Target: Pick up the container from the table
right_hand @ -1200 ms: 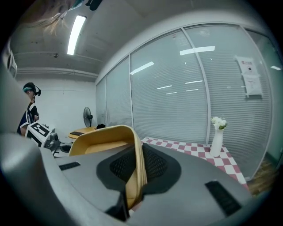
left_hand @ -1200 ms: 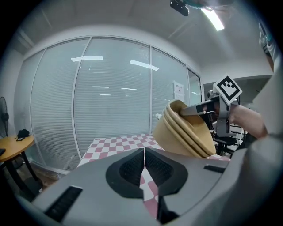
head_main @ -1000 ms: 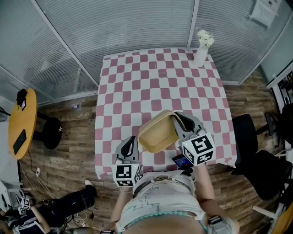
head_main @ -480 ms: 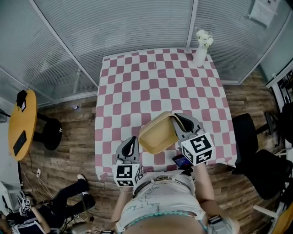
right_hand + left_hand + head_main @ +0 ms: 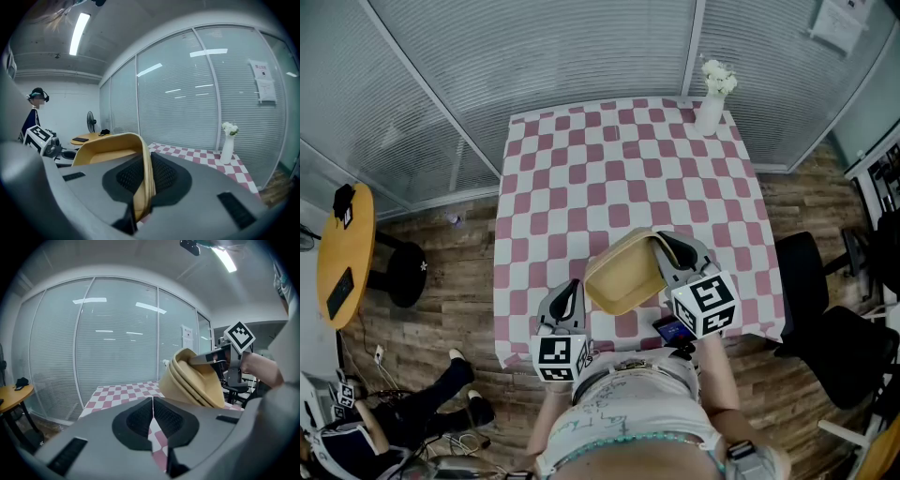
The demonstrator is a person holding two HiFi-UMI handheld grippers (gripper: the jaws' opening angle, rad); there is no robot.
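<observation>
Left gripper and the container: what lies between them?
Only a bare strip of checkered tablecloth shows between the left gripper and the container, in the head view.

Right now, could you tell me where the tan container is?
In the head view the container is tilted over the near edge of the checked table, its rim clamped in the right gripper, beside the left gripper.

The right gripper point(image 5: 664, 247) is hiding part of the container point(image 5: 623, 272) rim in the head view, and its body is covering the container's lower end in its own view. The frame edge is cutting off a bystander point(image 5: 389, 429)
</observation>
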